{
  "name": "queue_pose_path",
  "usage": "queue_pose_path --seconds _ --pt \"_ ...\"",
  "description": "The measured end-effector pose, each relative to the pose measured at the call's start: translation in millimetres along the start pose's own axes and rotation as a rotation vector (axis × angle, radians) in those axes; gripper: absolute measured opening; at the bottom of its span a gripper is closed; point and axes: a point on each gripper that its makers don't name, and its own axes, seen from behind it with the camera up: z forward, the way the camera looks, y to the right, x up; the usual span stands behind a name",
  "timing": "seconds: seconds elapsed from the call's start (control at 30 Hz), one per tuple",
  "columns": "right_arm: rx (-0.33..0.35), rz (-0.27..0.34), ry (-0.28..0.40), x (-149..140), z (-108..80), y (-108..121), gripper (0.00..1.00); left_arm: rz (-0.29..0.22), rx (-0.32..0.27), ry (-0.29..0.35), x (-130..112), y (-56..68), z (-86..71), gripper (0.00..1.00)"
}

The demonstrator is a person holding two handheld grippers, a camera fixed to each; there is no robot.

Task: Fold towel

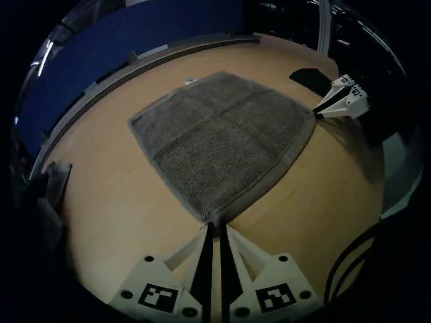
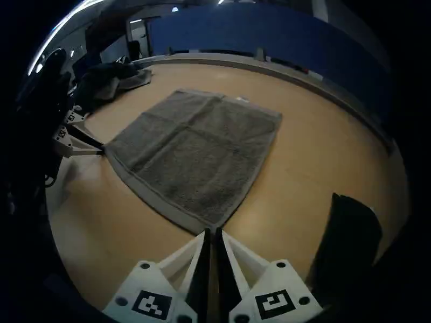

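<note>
A grey towel (image 1: 221,137) lies spread flat on the wooden table (image 1: 118,204). In the left gripper view my left gripper (image 1: 214,230) is at the towel's nearest corner, its fingers shut with the corner's tip pinched between them. Farther off, the right gripper (image 1: 318,112) meets the towel's right-hand corner. In the right gripper view the towel (image 2: 196,151) is seen from the adjacent corner, and my right gripper (image 2: 211,234) is shut on that corner's tip. The left gripper (image 2: 99,149) appears at the left, holding its corner low over the table.
A flat black object (image 2: 347,242) rests on the table right of my right gripper, also seen as the black object (image 1: 310,79). A dark heap of cloth (image 2: 110,78) sits at the far left. A blue partition (image 2: 280,37) runs behind the table's far edge.
</note>
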Motion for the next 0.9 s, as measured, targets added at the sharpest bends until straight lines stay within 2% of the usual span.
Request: queue_pose_path --seconds 0.2,0.9 --pt "-0.005 -0.010 0.007 2 -2.0 0 0.01 -0.020 -0.009 0.007 2 -0.4 -0.6 0.08" --pt "-0.002 0.033 0.019 8 -12.2 3 0.00 -0.022 -0.010 0.022 11 -0.5 -5.6 0.08"
